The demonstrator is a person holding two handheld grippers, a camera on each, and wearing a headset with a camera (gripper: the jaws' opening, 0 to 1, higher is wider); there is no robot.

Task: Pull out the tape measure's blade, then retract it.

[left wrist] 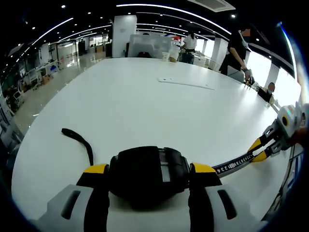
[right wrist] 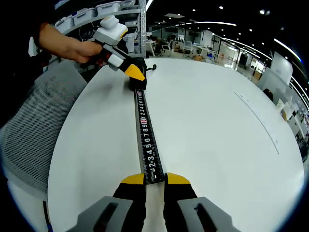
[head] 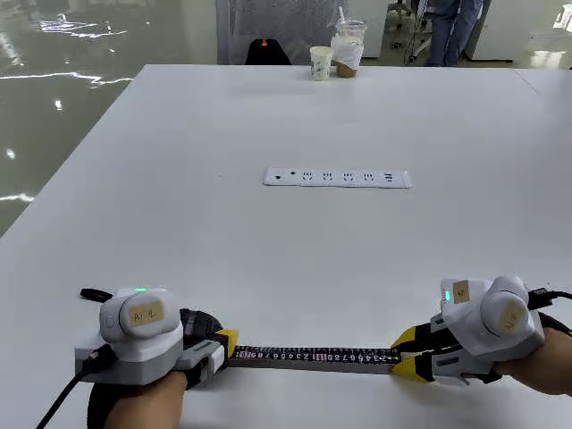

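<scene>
Head view: left gripper (head: 217, 345) squeezes the tape measure (head: 198, 323), right gripper (head: 406, 354) pinches its blade (head: 313, 356), which runs sideways along the desk (head: 313, 250).

In the head view, the left gripper (head: 219, 347) covers most of the tape measure case (head: 198, 323) at 7 o'clock. At 5 o'clock the tip of the blade (head: 313, 356) is lost between the jaws of the right gripper (head: 405, 354). The left hand (head: 147, 402) runs off the bottom edge. At 1 o'clock a person (head: 451, 31) is cropped above the legs. The print on the paper cup (head: 321, 63) at 12 o'clock is too small to read.
</scene>
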